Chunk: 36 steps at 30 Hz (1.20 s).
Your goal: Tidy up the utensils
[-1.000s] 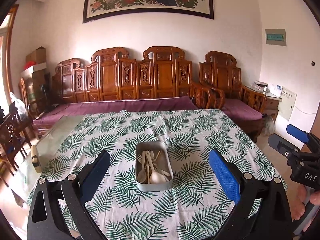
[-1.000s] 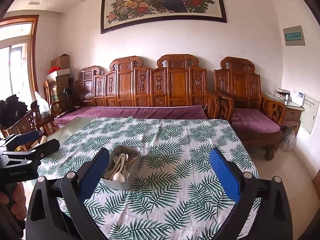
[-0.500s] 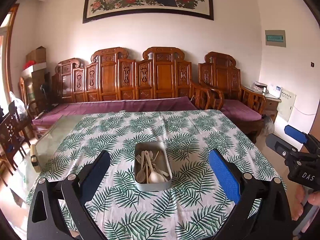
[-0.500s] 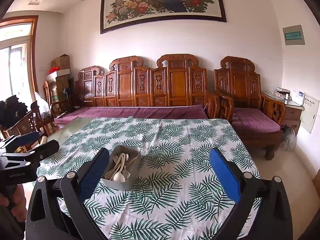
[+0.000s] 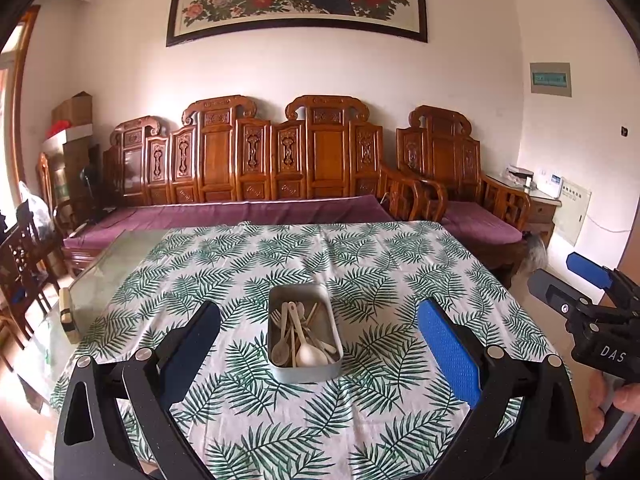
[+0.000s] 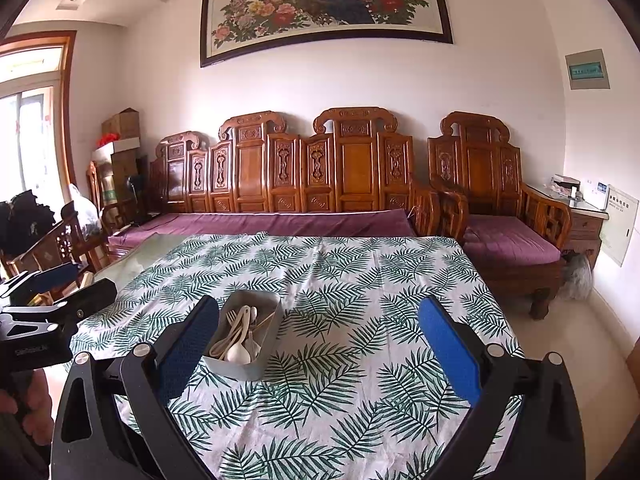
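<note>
Left gripper (image 5: 318, 340) spread wide, empty, framing rectangular grey metal tin (image 5: 304, 372) of pale plastic utensils (image 5: 298, 338); right gripper (image 6: 320, 340) likewise gaping, tin ahead-left

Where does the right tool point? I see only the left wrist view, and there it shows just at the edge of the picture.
Observer: The right tool points at bare tablecloth. The metal tin sits to the left of its centre, partly behind its left pad.
Operator: Is it open?
Observer: Yes. Its two blue pads stand wide apart, with only cloth between them.
Operator: And how does my left tool look from outside?
Observer: The left tool hovers near the table's left edge, and a hand grips its handle from below.
</note>
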Each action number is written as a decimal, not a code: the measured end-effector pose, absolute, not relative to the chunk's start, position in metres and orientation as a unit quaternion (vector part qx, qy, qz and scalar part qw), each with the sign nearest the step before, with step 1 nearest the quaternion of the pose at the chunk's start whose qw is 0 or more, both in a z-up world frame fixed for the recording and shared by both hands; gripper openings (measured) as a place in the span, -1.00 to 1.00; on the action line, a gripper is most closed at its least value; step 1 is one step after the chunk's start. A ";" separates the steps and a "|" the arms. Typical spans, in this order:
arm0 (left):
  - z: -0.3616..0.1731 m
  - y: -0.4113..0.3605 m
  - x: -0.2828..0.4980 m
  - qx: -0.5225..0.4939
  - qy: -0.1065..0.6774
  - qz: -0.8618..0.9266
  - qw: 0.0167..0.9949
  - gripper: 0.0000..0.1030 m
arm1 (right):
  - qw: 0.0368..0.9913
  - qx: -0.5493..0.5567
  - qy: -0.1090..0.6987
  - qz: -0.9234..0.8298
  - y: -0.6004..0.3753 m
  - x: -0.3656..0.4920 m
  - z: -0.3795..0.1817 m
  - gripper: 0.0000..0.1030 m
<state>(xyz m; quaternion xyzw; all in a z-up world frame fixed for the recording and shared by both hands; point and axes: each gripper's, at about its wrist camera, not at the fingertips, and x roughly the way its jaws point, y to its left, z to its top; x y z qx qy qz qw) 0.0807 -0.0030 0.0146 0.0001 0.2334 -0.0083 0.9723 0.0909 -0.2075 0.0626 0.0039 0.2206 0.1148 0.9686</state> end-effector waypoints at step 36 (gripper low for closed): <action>0.017 -0.003 0.079 -0.005 0.230 -0.012 0.973 0.85 | 0.970 0.005 0.218 0.112 -0.207 0.088 0.060 0.95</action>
